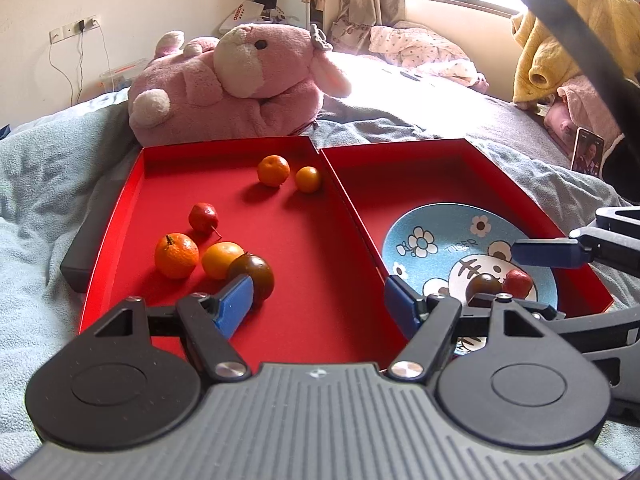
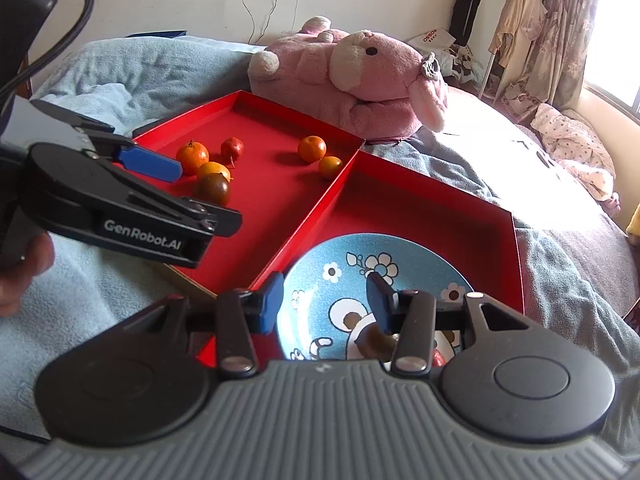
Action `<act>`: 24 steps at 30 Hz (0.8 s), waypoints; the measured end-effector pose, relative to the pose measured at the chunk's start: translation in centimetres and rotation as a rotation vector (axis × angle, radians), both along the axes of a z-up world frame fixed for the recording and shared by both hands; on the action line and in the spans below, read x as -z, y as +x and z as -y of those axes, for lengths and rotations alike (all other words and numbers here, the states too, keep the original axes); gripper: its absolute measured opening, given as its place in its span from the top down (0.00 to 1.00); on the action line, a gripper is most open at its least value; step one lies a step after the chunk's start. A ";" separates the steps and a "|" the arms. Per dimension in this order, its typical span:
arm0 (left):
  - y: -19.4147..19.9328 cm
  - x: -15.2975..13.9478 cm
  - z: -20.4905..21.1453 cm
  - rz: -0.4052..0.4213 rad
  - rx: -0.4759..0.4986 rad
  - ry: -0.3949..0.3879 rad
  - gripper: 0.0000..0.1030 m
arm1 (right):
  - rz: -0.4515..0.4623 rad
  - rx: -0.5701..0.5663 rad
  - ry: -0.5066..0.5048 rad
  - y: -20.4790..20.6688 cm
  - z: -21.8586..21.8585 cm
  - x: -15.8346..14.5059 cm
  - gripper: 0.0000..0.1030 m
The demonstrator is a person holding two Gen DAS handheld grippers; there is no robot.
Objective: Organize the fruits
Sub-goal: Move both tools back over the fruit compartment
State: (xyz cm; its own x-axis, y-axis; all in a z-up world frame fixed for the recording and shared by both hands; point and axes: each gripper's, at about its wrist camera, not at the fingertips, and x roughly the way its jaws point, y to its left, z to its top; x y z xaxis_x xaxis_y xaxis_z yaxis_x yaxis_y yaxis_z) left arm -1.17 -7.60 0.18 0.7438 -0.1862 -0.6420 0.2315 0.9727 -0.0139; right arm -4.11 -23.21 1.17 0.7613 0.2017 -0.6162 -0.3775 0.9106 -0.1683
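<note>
Two red box halves lie side by side on the bed, the left red tray [image 1: 304, 240] carrying loose fruit and the right red tray [image 1: 400, 176] carrying a blue cartoon plate [image 1: 436, 240] near its front edge. On the plate rest a dark tomato [image 1: 483, 285] and a small red fruit [image 1: 518, 282], touching each other; judging by that, the plate is the collecting spot and sorting is partly done. Six pieces remain in the left tray: a second dark tomato [image 1: 256, 276], a yellow-orange fruit [image 1: 221, 258] and a mandarin [image 1: 176, 255] clustered near the front left corner, a red fruit with a stem [image 1: 203, 218] just behind them, and two oranges [image 1: 273, 170] [image 1: 308, 179] toward the back edge. The left tool [image 1: 316, 300] is spread wide with nothing between its fingers, one blue pad just beside the dark tomato, likely lining up for that pick. The right tool [image 2: 324, 300] hangs over the plate, parted and holding nothing, probably because it has no cargo to release. A pink plush [image 1: 224, 84] lies behind the trays.
</note>
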 end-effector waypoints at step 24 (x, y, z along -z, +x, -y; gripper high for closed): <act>1.7 -1.1 -8.6 -0.028 -0.171 -0.037 0.25 | -0.016 -0.176 0.067 3.0 -7.1 1.1 0.53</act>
